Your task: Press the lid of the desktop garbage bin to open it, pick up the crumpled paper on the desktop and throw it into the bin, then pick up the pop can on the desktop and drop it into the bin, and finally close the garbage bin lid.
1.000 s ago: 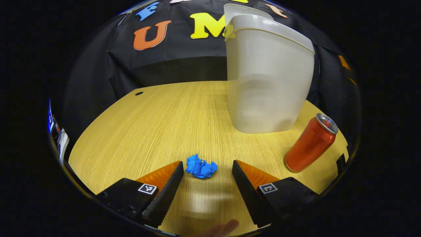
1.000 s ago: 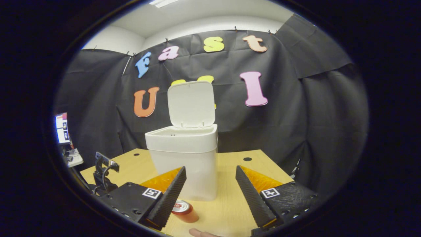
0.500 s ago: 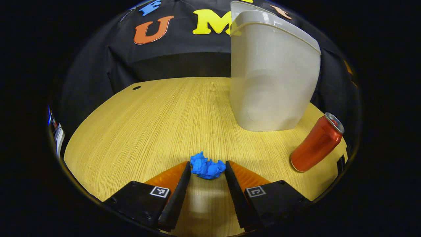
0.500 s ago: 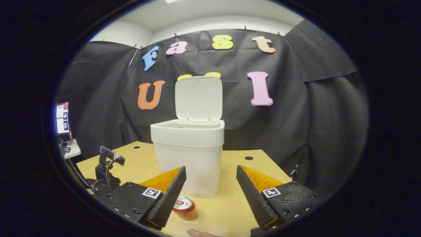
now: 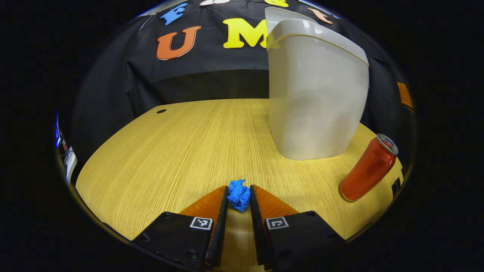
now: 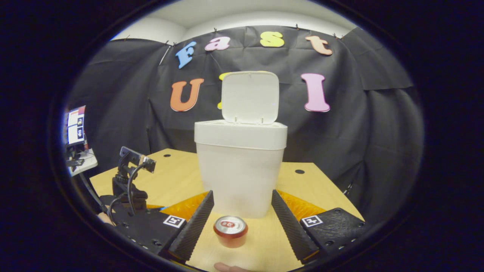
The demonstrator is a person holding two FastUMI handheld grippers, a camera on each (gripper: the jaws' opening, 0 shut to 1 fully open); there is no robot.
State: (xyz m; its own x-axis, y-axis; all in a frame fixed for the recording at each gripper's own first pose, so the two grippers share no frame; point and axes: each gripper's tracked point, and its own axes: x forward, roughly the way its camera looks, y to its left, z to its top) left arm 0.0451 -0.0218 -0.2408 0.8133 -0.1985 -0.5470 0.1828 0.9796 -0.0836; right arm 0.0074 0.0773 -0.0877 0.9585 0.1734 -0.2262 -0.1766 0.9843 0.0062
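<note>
Crumpled paper (image 5: 239, 195): small blue wad, low centre of the left gripper view, sitting on the wooden desktop (image 5: 181, 151) — pinched from both sides, so judged ready to be lifted.

Left gripper (image 5: 239, 197): narrowed down onto the wad; both fingers press its flanks, tips at desk level. The low, level approach suits a thing this flat and light.

Garbage bin (image 6: 240, 166): pale plastic, upright at centre of the right gripper view; upper right in the left gripper view, beyond the wad.

Bin lid (image 6: 250, 97): standing up behind the rim, upper centre of the right gripper view. The mouth is open, so the pressing step looks done.

Pop can (image 6: 230, 231): red, upright, low centre of the right gripper view, just in front of the bin; at the right edge of the left gripper view it appears tilted, which is likely lens bend.

Right gripper (image 6: 240, 221): spread wide, holding nothing; the can lies between the two fingers in the frame, touching neither — seemingly lined up for its turn.

Fingertip (image 6: 223, 267): a person's, at the bottom edge of the right gripper view.

Small camera on a stand (image 6: 132, 170): lower left of the right gripper view, cable attached.

Stage, as judged: paper grasp made, lift and drop into the bin pending; can and lid closing remain.

Risk, as judged: a loose wad may slip from the tips in transit.
</note>
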